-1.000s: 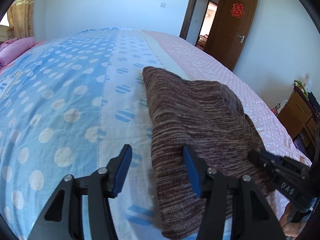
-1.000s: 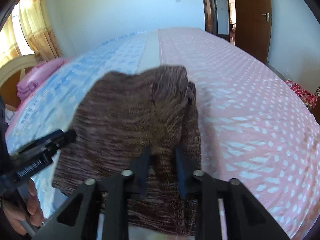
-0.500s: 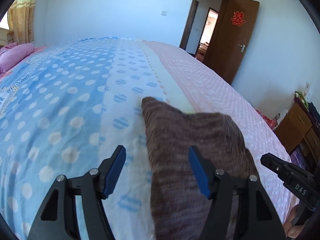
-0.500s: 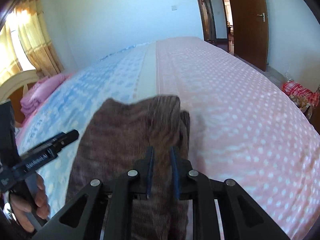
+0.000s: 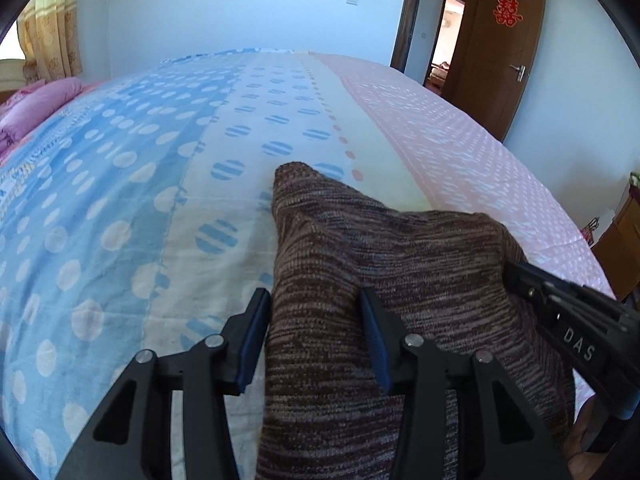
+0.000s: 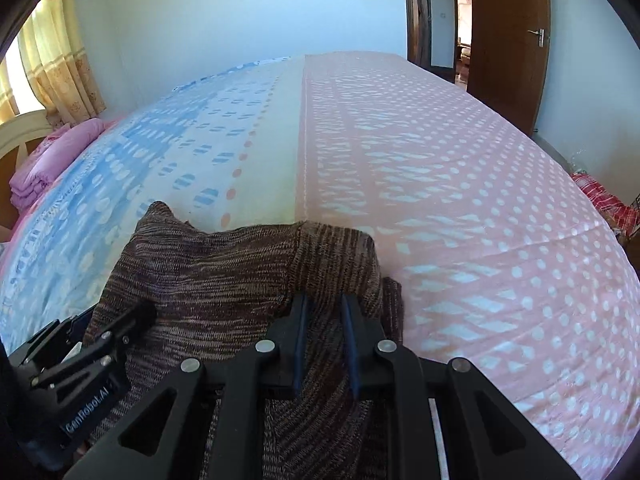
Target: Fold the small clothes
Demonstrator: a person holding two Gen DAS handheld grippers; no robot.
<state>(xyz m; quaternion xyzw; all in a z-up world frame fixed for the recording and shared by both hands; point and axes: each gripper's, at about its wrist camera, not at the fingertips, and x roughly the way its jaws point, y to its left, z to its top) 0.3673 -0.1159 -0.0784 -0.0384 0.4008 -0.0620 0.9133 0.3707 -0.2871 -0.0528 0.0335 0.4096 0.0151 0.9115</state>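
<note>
Left wrist view: the left gripper (image 5: 316, 336) has its blue-padded fingers (image 5: 253, 344) spread apart, straddling the left edge of the brown knit garment (image 5: 400, 264); neither pad is pressing the cloth together.
Right wrist view: the right gripper (image 6: 323, 340) has its fingers nearly together with a fold of the knit pinched between them.
Garment position: bunched on the bedspread (image 5: 120, 200) near the front edge of the bed, filling the 4 to 6 o'clock part of the left view and the 6 to 8 o'clock part of the right view (image 6: 224, 280). One corner peaks toward 12 o'clock.
Other tool in frame: the right gripper's body shows at 4 o'clock in the left view (image 5: 576, 320); the left one at 8 o'clock in the right view (image 6: 80, 360).
Step in hand: judged to be a lift or drag by the right side while the left prepares to take its edge.
Risk, uneven pull: with only one side held, the cloth may skew and the fold line run crooked.
Risk, slip: the knit looks thick and loose, so a shallow pinch could let it slide out under its own weight.
Risk, missed layers: the left fingers could close on just the top layer, leaving the lower one dragging on the bedspread.
Surroundings: pink folded bedding (image 5: 36, 108) lies at 10 o'clock, well apart; an open wooden door (image 5: 504, 40) stands at 1 o'clock.
</note>
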